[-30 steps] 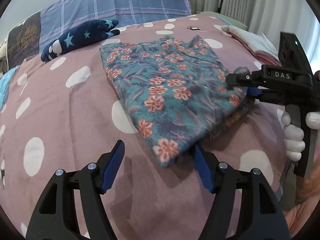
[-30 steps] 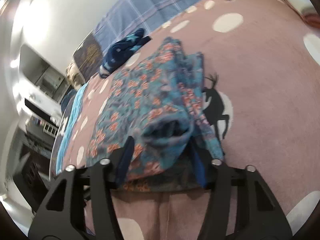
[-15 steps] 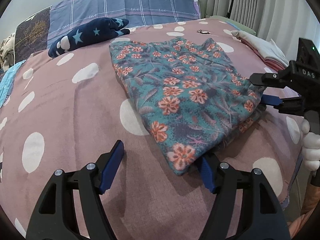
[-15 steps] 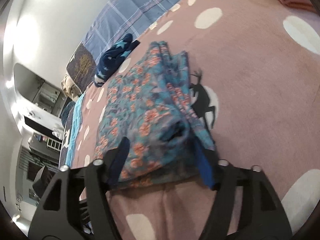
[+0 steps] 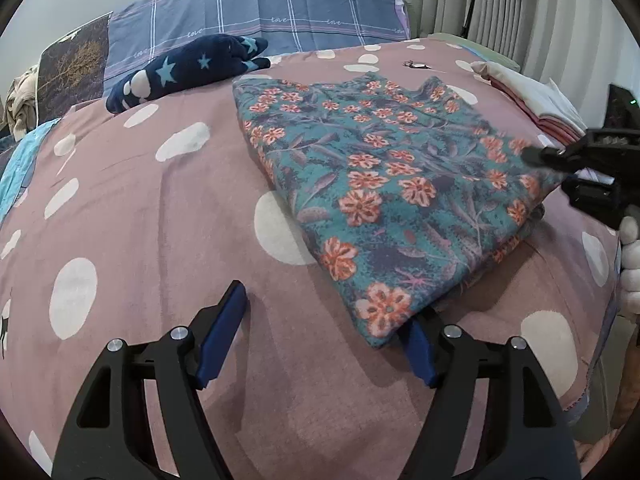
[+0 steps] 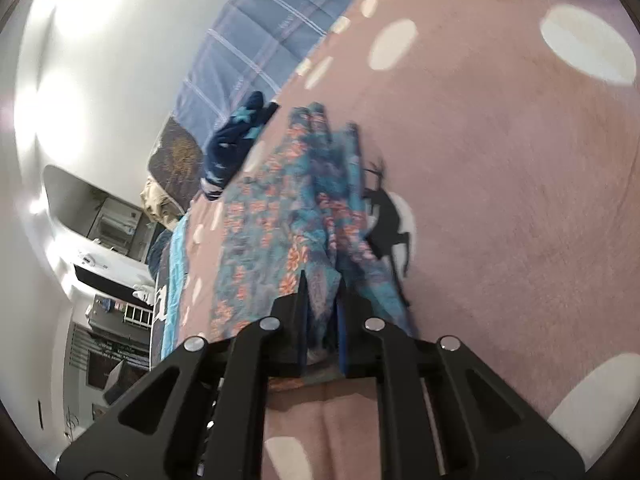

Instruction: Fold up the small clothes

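A folded teal garment with orange flowers (image 5: 384,176) lies on the pink bedspread with white dots (image 5: 160,216). My left gripper (image 5: 324,312) stands open low over the bedspread. The garment's near corner lies just inside its right finger (image 5: 418,344); the pads do not press it. My right gripper (image 6: 321,292) sits at the garment's right edge, its jaws closing, with a fold of the floral cloth (image 6: 276,216) pinched between the blue pads. In the left wrist view the right gripper (image 5: 576,164) shows at the far right, held by a white-gloved hand (image 5: 630,264).
A navy garment with stars (image 5: 188,68) lies at the back near a blue plaid pillow (image 5: 260,12). A stack of folded white and pink clothes (image 5: 532,96) sits at the right by the curtain (image 5: 500,4). The bed's edge drops off at the right.
The right gripper's jaws, wide around the garment's edge before, have come together on a fold of the cloth, and the gripper has rolled. The left gripper stays open.
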{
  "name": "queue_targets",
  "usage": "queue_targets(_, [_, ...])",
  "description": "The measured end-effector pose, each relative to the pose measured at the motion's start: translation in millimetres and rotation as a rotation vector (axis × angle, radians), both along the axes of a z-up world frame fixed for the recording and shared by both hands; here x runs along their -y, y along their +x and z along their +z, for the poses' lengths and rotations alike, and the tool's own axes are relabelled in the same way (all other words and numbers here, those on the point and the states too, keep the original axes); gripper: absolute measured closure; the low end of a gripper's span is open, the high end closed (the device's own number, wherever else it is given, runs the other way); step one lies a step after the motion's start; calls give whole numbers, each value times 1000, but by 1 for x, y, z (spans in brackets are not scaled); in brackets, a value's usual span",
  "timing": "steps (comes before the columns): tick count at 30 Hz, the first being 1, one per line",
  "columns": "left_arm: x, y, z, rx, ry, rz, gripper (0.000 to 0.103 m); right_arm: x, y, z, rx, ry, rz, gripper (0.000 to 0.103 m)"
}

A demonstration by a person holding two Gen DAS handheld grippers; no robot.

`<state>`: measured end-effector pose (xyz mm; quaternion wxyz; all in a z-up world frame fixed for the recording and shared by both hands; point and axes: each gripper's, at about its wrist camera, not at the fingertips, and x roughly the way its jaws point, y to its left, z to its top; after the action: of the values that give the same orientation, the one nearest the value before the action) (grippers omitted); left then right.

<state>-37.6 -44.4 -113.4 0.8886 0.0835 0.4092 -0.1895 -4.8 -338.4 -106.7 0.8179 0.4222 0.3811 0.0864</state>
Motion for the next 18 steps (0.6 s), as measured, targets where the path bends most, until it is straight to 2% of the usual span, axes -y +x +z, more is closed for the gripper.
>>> queue_targets(2, [0, -4, 3, 10, 23, -7, 38, -4, -7, 17, 70, -39, 17, 93])
queue_targets(4, [-1, -7, 3, 16, 42, -17, 38, -8, -14, 27, 107, -122, 14, 93])
queue_targets(6, [-2, -8, 0, 5, 32, -19, 38, -9, -12, 16, 54, -252, 12, 92])
queue_targets(7, [-2, -7, -2, -2, 25, -17, 38, -8, -7, 4, 8, -270, 21, 90])
queue_targets(8, [-2, -8, -3, -4, 22, -19, 38, -5, 0, -17, -68, -253, 45, 89])
queue_targets(9, [-2, -9, -2, -3, 22, -26, 39, -1, -4, -22, -44, -213, 30, 88])
queue_targets(10, [-2, -11, 0, -7, 21, -45, 40, 0, -6, -20, -30, -216, 29, 85])
queue_targets(11, [-3, -13, 2, -15, 16, -64, 42, 0, -9, -15, -22, -240, 31, 75])
queue_targets(12, [-4, -15, 4, -25, 10, -79, 45, -1, -13, -5, 5, -291, 20, 71])
queue_targets(13, [-7, -18, 8, -50, -14, -101, 48, -2, -17, 2, 28, -328, 10, 70])
queue_targets(14, [-13, -20, 14, -72, -57, -119, 56, -1, -20, 13, 60, -363, 10, 70])
queue_targets(16, [-20, -25, 27, -88, -139, -138, 66, 0, -22, 27, 108, -381, 22, 70])
queue_targets(17, [-24, -26, 34, -83, -174, -146, 71, 0, -20, 32, 127, -398, 29, 70])
queue_targets(18, [-27, -28, 45, -61, -218, -155, 71, -1, -20, 35, 136, -412, 35, 70])
